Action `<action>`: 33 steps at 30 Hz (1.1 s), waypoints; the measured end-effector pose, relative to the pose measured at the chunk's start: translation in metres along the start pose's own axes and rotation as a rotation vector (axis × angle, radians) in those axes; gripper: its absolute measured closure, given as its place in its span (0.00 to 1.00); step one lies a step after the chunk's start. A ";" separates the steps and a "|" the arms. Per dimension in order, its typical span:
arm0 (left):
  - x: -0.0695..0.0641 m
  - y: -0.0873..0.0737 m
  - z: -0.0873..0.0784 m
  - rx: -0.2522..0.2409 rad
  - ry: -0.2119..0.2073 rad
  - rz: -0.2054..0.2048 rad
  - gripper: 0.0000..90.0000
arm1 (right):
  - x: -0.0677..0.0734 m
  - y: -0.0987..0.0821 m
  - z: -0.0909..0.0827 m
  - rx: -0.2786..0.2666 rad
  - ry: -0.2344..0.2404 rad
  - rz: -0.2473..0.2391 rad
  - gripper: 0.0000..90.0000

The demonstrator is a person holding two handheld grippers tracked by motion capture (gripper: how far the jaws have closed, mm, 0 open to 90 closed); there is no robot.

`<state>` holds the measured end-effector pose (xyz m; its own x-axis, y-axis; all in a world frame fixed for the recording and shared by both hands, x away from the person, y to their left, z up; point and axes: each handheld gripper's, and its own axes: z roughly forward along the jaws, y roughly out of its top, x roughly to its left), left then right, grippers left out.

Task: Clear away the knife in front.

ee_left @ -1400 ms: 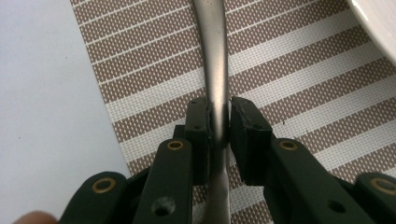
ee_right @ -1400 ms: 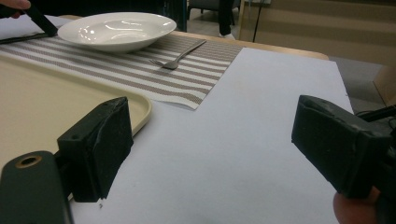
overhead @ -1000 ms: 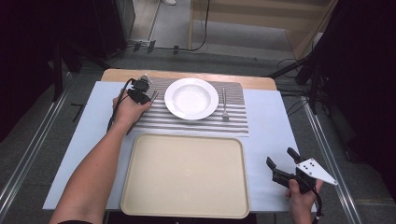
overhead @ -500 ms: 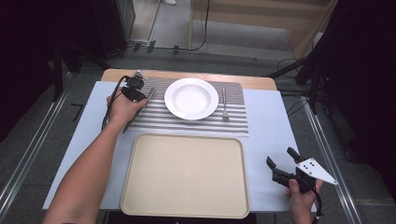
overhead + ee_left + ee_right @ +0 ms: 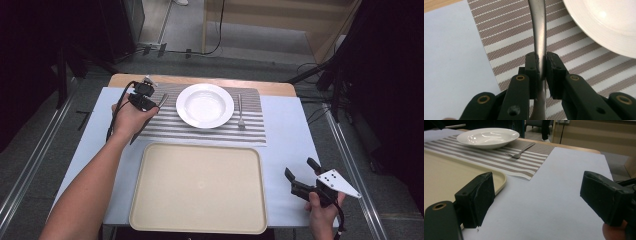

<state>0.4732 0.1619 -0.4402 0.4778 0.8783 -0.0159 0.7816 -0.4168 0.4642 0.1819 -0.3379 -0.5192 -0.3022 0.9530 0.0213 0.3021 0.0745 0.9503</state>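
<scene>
My left gripper (image 5: pixel 151 102) (image 5: pixel 541 61) is shut on the handle of a metal utensil (image 5: pixel 163 99) (image 5: pixel 537 27), over the left end of the striped placemat (image 5: pixel 200 131) (image 5: pixel 506 37). I cannot tell what kind of utensil it is. A white plate (image 5: pixel 204 105) (image 5: pixel 604 22) (image 5: pixel 486 137) rests on the mat just right of it. On the mat right of the plate lies a fork (image 5: pixel 240 112) (image 5: pixel 520 152). Near the table's front right corner, my right gripper (image 5: pixel 299 167) (image 5: pixel 536 195) is open and holds nothing.
A large beige tray (image 5: pixel 200 187) (image 5: pixel 444 180) with nothing on it lies in front of the placemat. A pale blue sheet (image 5: pixel 290 135) covers the table, whose wooden far edge (image 5: pixel 200 80) shows behind the mat.
My left gripper has risen a little and drifted left, taking the utensil with it. The right gripper has stayed where it was.
</scene>
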 end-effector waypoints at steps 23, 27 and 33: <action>-0.055 -0.067 -0.035 -0.043 -0.064 0.071 0.88 | 0.003 0.000 -0.001 -0.001 -0.001 -0.004 0.15; -0.060 -0.076 -0.038 -0.051 -0.078 0.066 0.88 | 0.003 0.000 0.000 -0.002 0.000 -0.007 0.15; -0.071 -0.091 -0.041 -0.057 -0.107 0.072 0.88 | 0.003 0.000 0.000 0.002 -0.001 -0.005 0.15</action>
<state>0.3519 0.1473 -0.4455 0.5740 0.8155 -0.0740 0.7212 -0.4606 0.5173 0.1806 -0.3354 -0.5191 -0.3023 0.9531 0.0165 0.3027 0.0796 0.9498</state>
